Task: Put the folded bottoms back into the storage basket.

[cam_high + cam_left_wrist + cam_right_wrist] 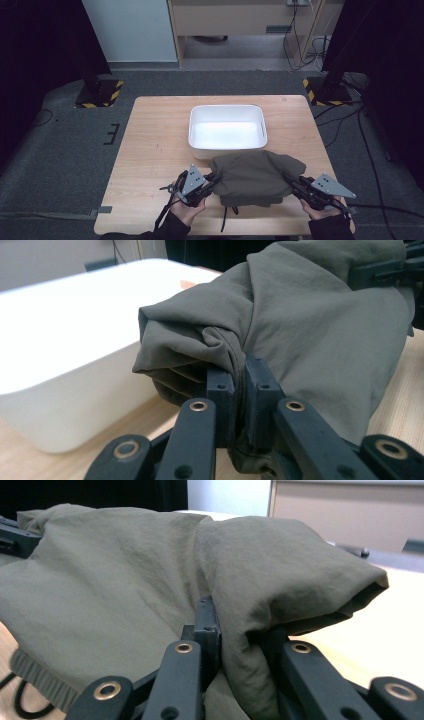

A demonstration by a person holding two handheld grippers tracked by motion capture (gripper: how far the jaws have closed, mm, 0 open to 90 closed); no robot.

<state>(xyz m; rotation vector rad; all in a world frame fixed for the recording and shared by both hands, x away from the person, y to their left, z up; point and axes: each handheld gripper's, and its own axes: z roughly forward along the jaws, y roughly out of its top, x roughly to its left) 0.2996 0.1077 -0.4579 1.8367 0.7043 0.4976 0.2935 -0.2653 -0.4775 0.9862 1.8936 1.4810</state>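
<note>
Both tongs clenched on the folded cloth

Our left gripper (pixel 210 181) and right gripper (pixel 292 181) each pinch a side of the folded olive-green fabric garment (pixel 255 177), keeping its fold together beside the white rectangular plastic bin (pixel 227 146) on the pale wooden table (pixel 155 150).

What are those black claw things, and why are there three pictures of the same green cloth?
Those claws are grippers, hand tools with two jaws that a person squeezes shut. One picture comes from a camera high above the wooden table. There you see the person's left gripper and right gripper, one in each hand. The other two pictures come from small cameras riding on each gripper, looking along its black jaws. On the table stands a white plastic tub, with nothing visible inside. In front of it is a folded olive-green garment with a black drawstring hanging from its near edge. Both grippers are pinched shut on the garment, one at each side.
</note>
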